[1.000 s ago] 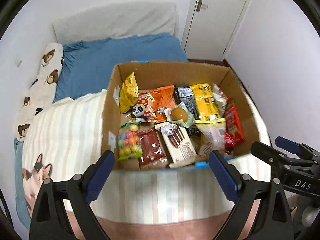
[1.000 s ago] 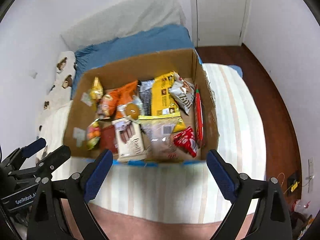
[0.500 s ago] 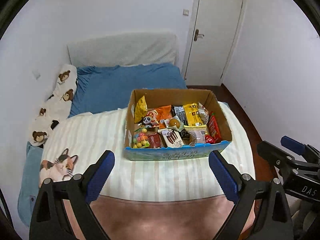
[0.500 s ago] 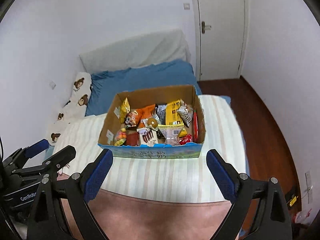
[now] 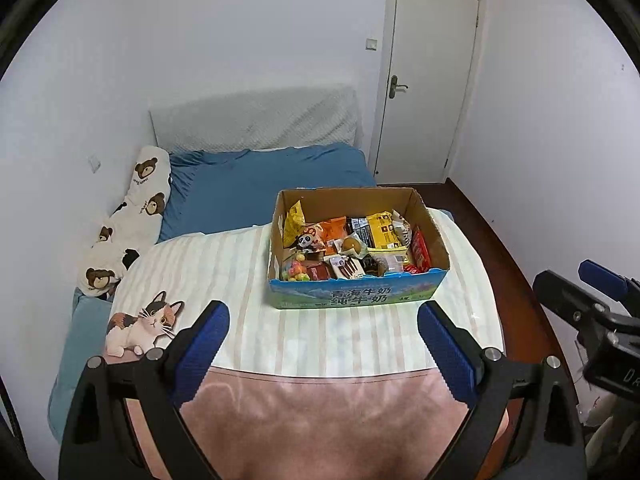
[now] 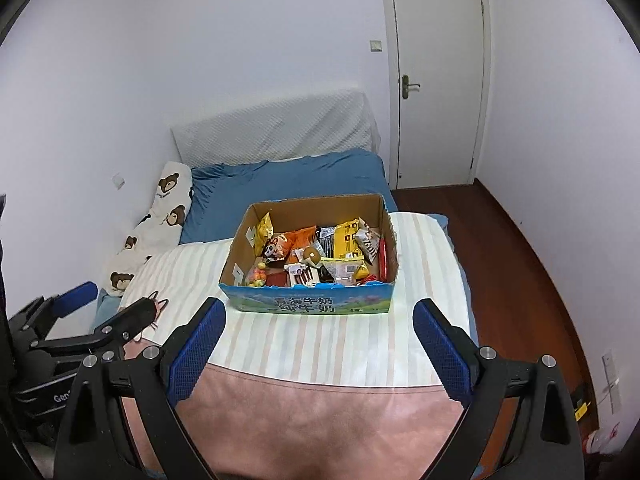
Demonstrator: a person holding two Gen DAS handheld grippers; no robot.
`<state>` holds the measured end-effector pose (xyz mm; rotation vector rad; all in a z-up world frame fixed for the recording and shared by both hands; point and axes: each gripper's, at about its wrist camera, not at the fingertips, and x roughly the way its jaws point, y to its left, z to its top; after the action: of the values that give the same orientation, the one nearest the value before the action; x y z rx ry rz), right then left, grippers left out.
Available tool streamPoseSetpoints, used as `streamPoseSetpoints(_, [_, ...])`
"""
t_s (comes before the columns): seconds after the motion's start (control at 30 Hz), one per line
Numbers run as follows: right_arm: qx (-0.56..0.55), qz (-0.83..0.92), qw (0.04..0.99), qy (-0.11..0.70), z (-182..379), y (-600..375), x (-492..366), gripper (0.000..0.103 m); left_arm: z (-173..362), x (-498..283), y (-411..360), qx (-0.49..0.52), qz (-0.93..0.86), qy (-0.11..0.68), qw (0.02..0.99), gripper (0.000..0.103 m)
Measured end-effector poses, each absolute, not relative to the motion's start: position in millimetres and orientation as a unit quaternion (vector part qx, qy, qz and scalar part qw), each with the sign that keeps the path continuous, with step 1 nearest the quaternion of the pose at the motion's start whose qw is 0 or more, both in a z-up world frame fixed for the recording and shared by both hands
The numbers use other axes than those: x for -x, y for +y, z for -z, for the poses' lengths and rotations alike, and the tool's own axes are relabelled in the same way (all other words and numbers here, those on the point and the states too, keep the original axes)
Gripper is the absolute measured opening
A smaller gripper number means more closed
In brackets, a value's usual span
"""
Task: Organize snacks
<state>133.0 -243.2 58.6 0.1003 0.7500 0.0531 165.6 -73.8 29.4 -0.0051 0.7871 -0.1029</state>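
Observation:
A cardboard box (image 5: 426, 208) with a blue printed front stands on a striped blanket on the bed, also seen as the box (image 6: 308, 306) in the right wrist view. Inside lie several snack packs: a yellow bag (image 5: 293, 218), a panda pack (image 5: 308, 239), a red bar (image 5: 420, 251), a bag of coloured balls (image 5: 295, 271). My left gripper (image 5: 323, 350) hangs open well short of the box with nothing between its fingers. My right gripper (image 6: 319, 344) is open too, just as far back and empty. Each gripper shows at the edge of the other's view.
A bear-print pillow (image 5: 128, 216) lies along the left wall beside a blue sheet (image 5: 260, 192). A cat picture (image 5: 142, 326) is on the blanket's left corner. A pink blanket end (image 5: 320, 420) lies nearest me. A closed white door (image 5: 424, 92) and dark wood floor (image 6: 520, 272) are at right.
Both grippers have pulled back and risen from just above the box; the box now looks small and far, and more of the bed, wall and door shows. Jaws stayed wide.

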Motion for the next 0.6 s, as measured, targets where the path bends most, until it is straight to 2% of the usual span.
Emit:
streamPoseSetpoints(0.33, [-0.041,-0.007,0.934,0.355,-56.7,-250.3,-131.5,0.101,-35.1,-160.2,-71.5,0.004,0.031,0.362,0.932,0.097])
streamPoseSetpoints(0.4, [-0.042,-0.003,0.934,0.355,-55.4,-253.4,-136.4,0.101,-33.1,-164.1,-72.9,0.000,0.028,0.361,0.932,0.103])
streamPoseSetpoints(0.6, [-0.039,0.014,0.937,0.347,-48.8,-259.6,-163.7,0.101,-25.2,-183.3,-75.9,-0.015,0.003,0.349,0.937,0.103])
